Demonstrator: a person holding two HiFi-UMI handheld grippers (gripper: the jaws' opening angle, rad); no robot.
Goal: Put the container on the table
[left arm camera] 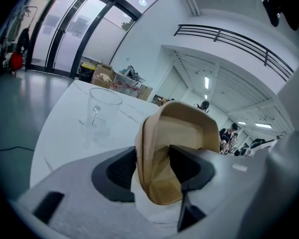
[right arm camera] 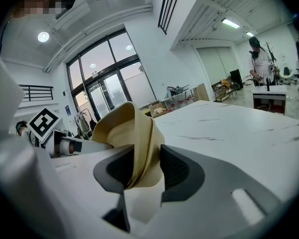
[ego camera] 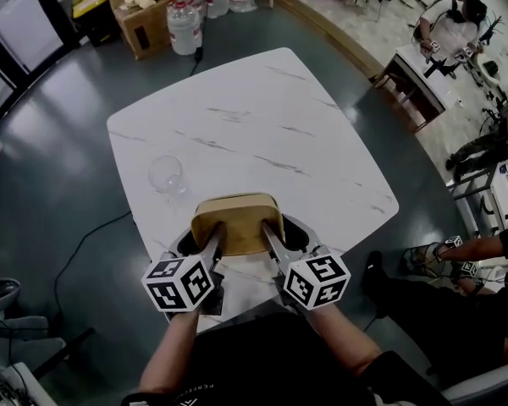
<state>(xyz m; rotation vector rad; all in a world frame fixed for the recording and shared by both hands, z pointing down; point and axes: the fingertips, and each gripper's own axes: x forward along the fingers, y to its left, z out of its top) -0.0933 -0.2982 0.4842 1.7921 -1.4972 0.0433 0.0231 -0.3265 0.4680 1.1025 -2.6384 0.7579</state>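
Tan moulded-fibre rectangular container (ego camera: 237, 216) is being clamped at its two side walls by left hand-held gripper (left arm camera: 152, 168) and right hand-held gripper (right arm camera: 142, 166), near the clear drinking glass (ego camera: 166, 174), low over the white marble bench (ego camera: 262, 117). Level, even lowering is being called for, with release only once seated flat.

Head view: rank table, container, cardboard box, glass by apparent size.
1. table, by far the largest.
2. container and cardboard box: about alike as seen. The box sits much farther from the camera, so I won't rank these two.
3. glass, the smallest.
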